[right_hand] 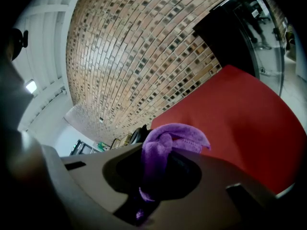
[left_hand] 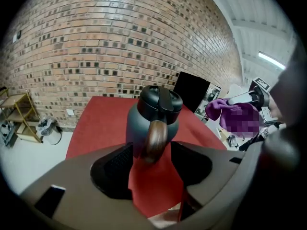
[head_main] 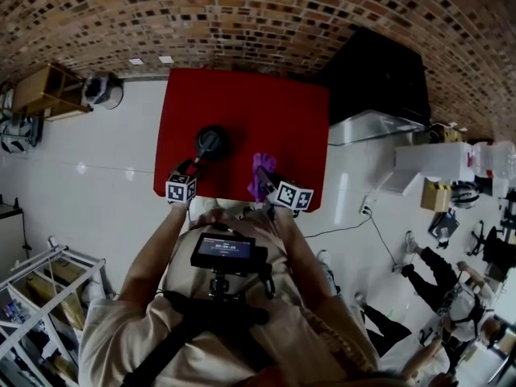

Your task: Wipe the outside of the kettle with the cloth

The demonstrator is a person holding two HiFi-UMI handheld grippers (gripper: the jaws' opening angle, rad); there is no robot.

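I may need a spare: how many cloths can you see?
1. The purple cloth is clamped in the right gripper, over the red table, right of the kettle. Another could be hidden from view.

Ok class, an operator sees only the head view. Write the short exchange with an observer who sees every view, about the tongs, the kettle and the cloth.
Operator: Are the left tongs gripping the kettle?
Observer: No. The left gripper view shows the left tongs open. The wooden handle of the kettle lines up with the gap, and nothing is pinched.
Operator: And is the cloth really held?
Observer: Yes. The right gripper view shows the right tongs shut on the purple cloth, which bunches up past their tips.
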